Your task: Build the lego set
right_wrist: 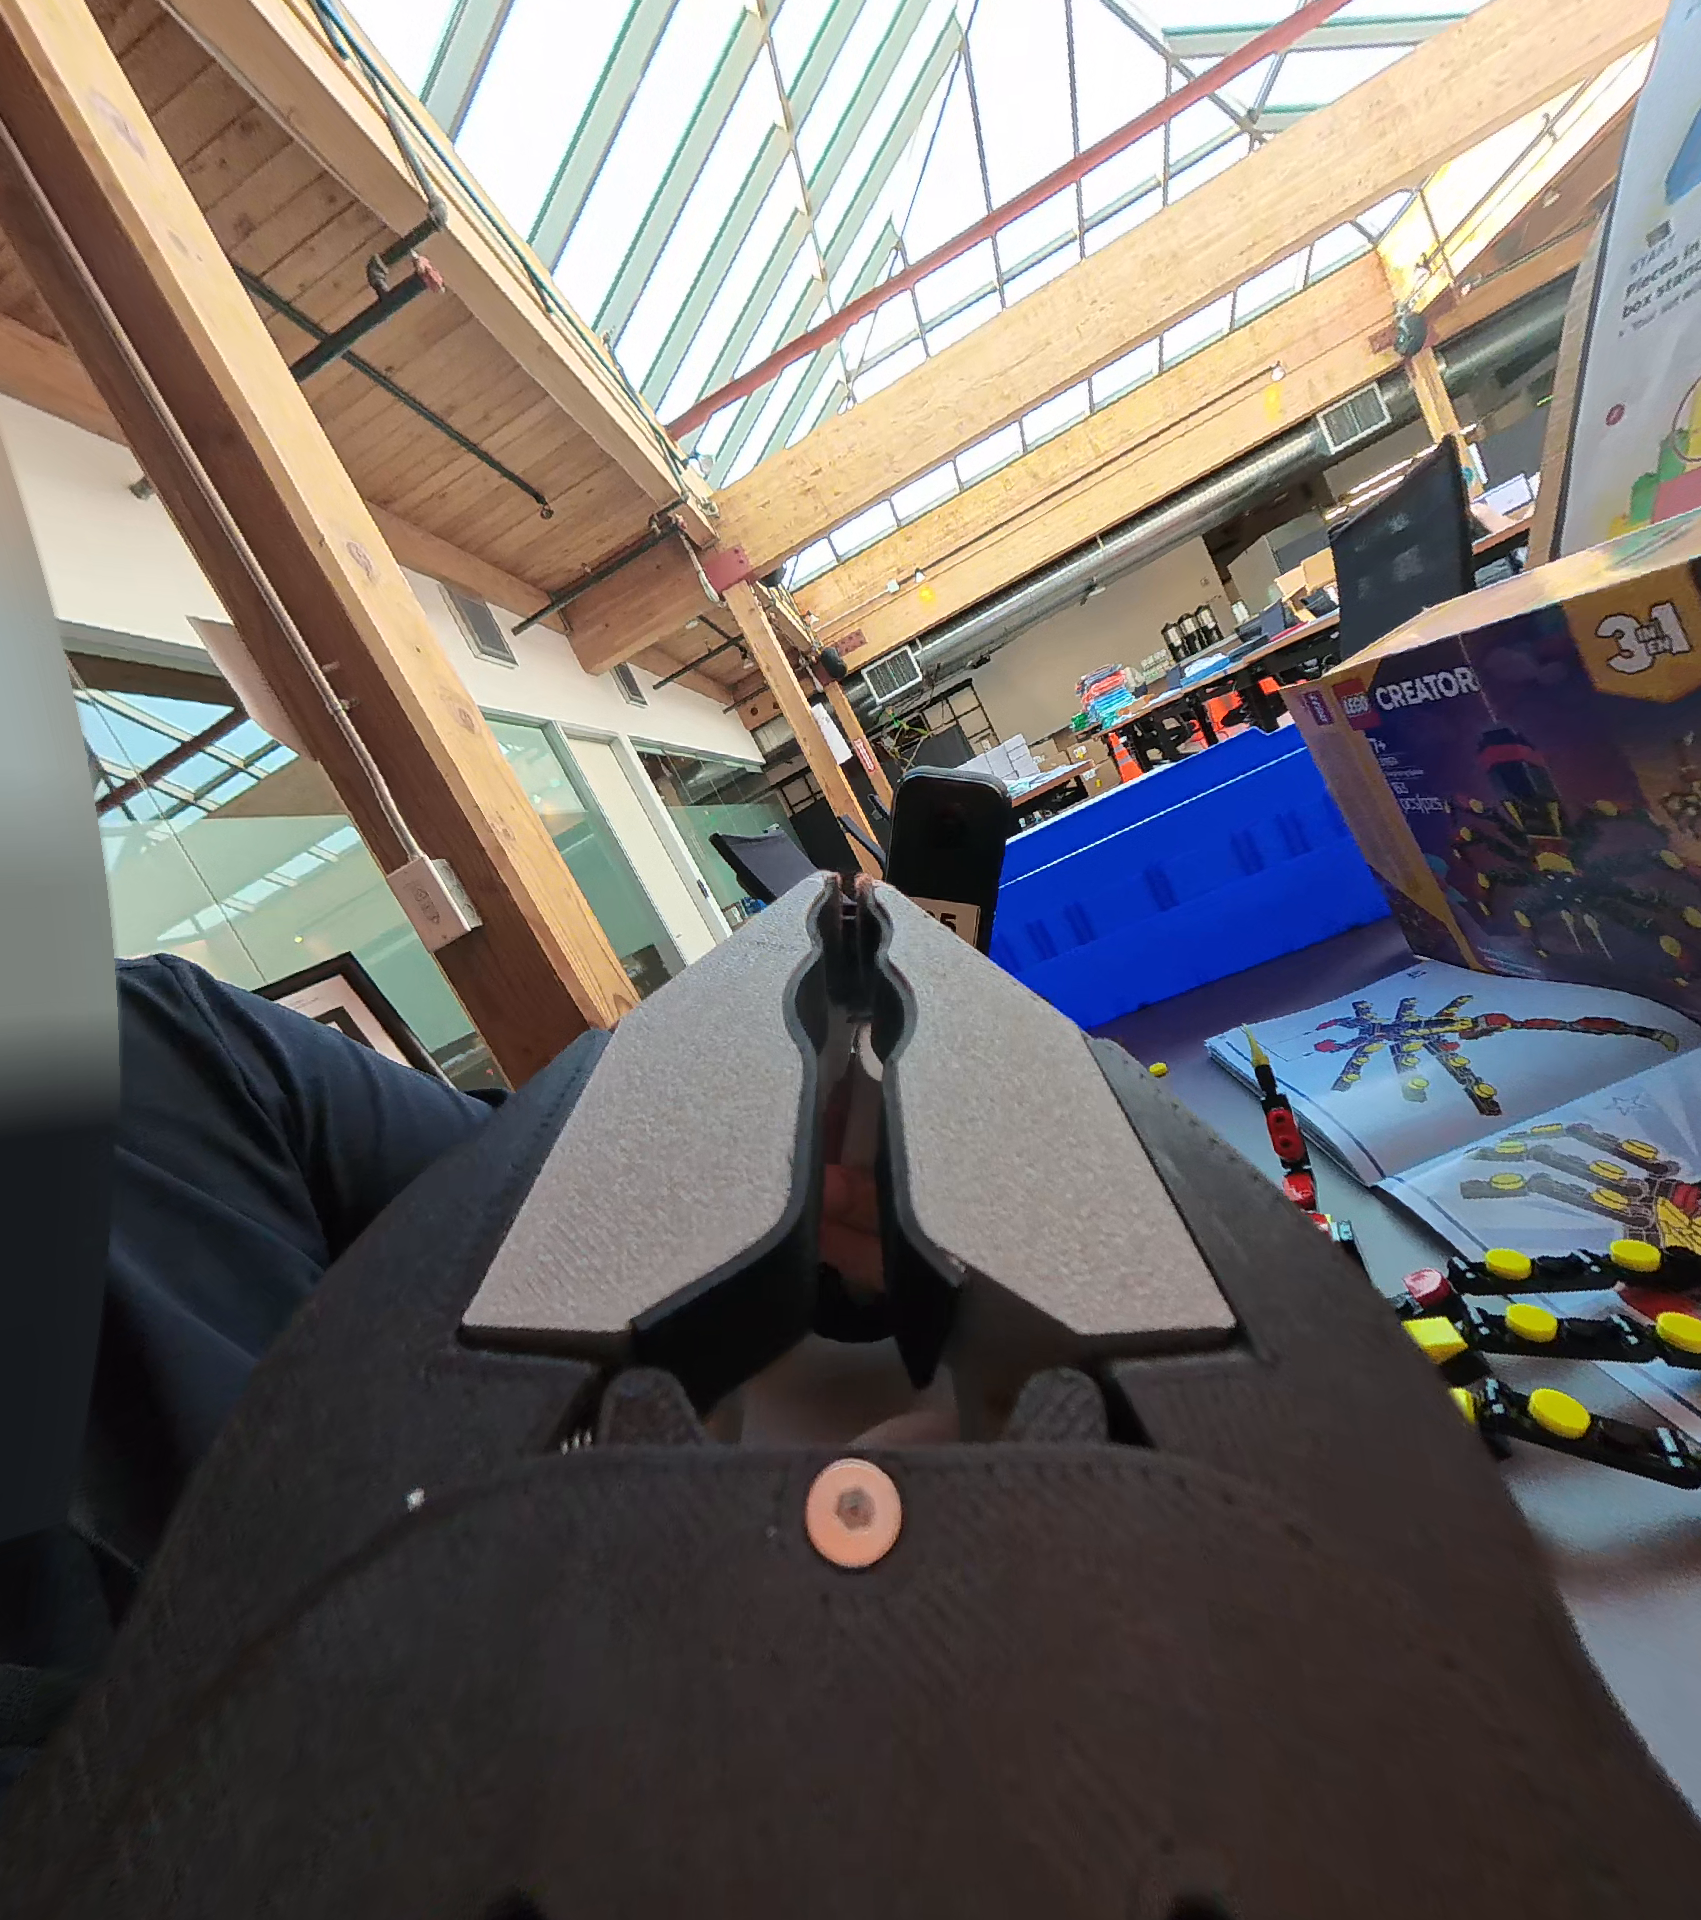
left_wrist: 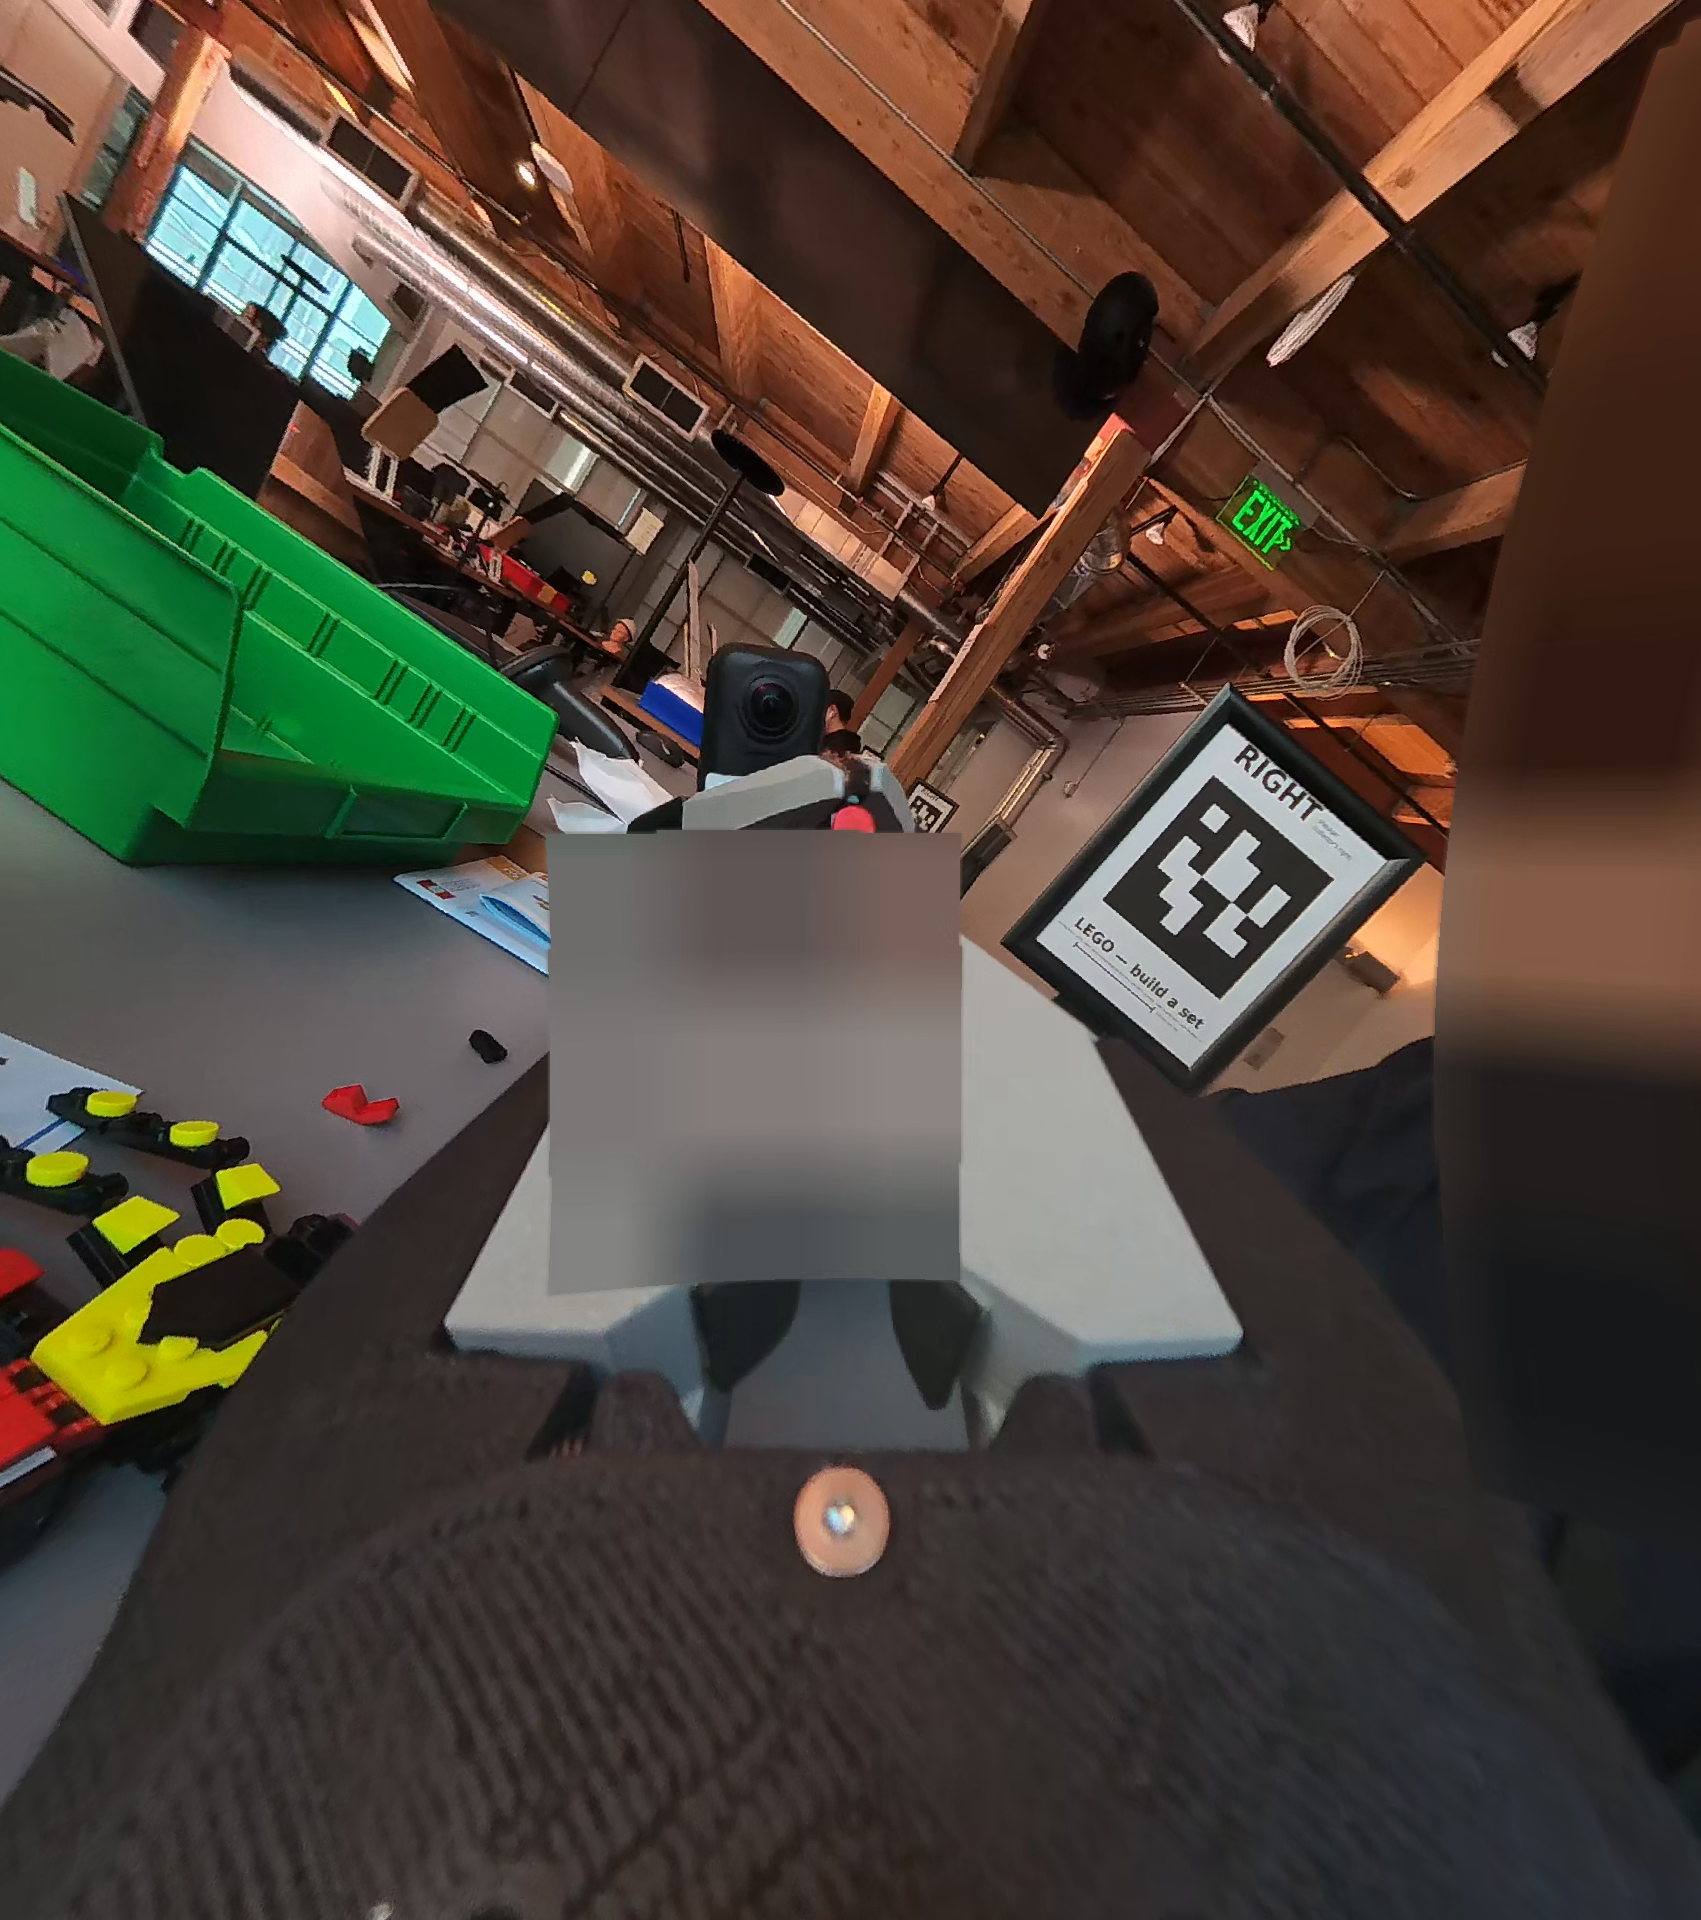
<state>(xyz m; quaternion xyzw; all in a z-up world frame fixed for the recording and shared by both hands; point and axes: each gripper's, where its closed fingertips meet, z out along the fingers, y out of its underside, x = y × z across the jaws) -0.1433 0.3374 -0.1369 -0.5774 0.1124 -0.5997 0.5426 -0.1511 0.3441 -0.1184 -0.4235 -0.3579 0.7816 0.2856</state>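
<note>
The right tongs [right_wrist: 851, 904] pinch together on a small dark piece. The left tongs [left_wrist: 752, 831] are hidden. Beside the green bin [left_wrist: 202, 644], the half-built spider [left_wrist: 98, 1340] waits for more legs.

A: Quick count, left of the left jaws: one green bin [left_wrist: 202, 665], one loose red piece [left_wrist: 360, 1103], one small black piece [left_wrist: 487, 1046].

B: Right of the right jaws: one blue bin [right_wrist: 1189, 894], one set box [right_wrist: 1594, 810], two open booklets, near [right_wrist: 1656, 1143] and far [right_wrist: 1428, 1049].

A: Black legs with yellow studs?

B: Three in my view [right_wrist: 1594, 1330]. One framed sign [left_wrist: 1210, 894] yours.
</note>
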